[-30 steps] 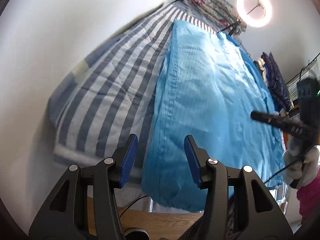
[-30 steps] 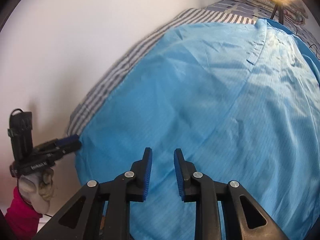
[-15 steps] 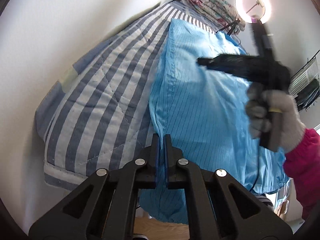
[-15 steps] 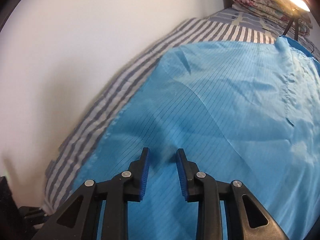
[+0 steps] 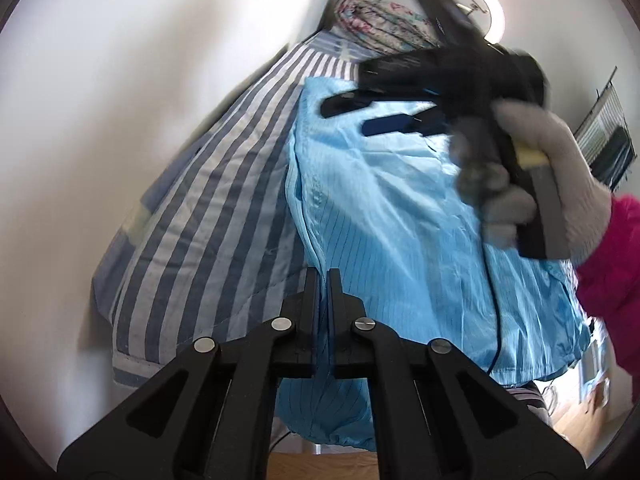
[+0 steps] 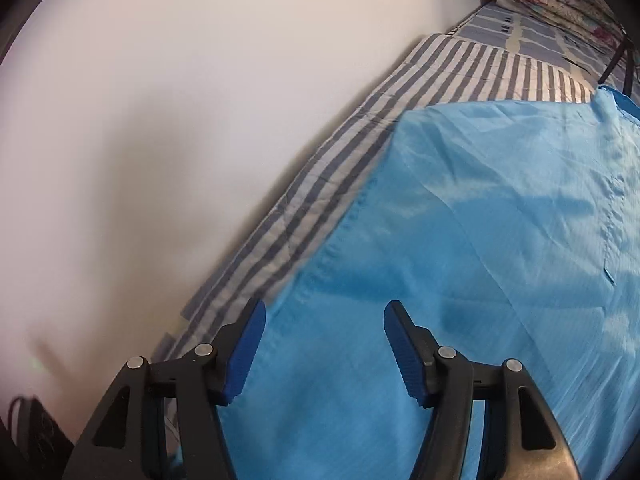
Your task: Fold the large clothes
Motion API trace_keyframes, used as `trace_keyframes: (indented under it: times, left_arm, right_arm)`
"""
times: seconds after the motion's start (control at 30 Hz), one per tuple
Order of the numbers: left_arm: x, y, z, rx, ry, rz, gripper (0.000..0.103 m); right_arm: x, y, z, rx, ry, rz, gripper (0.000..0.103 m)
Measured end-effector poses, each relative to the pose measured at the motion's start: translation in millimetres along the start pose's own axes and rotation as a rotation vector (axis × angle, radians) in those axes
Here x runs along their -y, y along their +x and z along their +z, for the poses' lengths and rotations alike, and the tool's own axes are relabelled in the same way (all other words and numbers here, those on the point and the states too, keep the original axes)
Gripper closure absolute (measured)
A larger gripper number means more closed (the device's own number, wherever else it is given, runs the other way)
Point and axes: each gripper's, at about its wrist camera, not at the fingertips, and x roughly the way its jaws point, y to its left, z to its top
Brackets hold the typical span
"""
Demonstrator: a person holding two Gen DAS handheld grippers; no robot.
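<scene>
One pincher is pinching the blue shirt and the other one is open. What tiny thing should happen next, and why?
Probably lower the right gripper onto the blue garment edge beside the striped quilt and close it. Its jaws have just been opening, with no cloth pinched between them, while the left gripper is shut on the garment's near edge. Folding likely needs two held points.
</scene>
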Motion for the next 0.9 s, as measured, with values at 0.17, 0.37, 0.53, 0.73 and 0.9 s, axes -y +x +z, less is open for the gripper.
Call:
trace_keyframes:
  times: [0.17, 0.37, 0.53, 0.73, 0.9]
  left_arm:
    - [12.8, -2.3, 2.3, 0.011, 0.046, 0.007, 0.103]
    - [30.7, -0.4, 6.7, 0.015, 0.110, 0.015, 0.103]
    - [51.2, -2.9, 10.5, 0.027, 0.156, 0.007, 0.103]
    - [86.7, -7.1, 11.5, 0.040, 0.260, -0.009, 0.103]
    - [129.6, -9.1, 7.5, 0.048, 0.365, -0.034, 0.103]
  right_arm:
    - [-20.4, 27.9, 15.4, -0.092, 0.022, -0.080, 0.039]
    - [-39.4, 57.6, 16.6, -0.163, -0.058, -0.260, 0.074]
    - [-26.7, 42.2, 10.6, -0.121, 0.002, -0.198, 0.103]
    - [13.4, -17.0, -3.6, 0.028, 0.134, -0.023, 0.103]
    - [57.9, -69.8, -29.4, 0.170, 0.235, 0.084, 0.103]
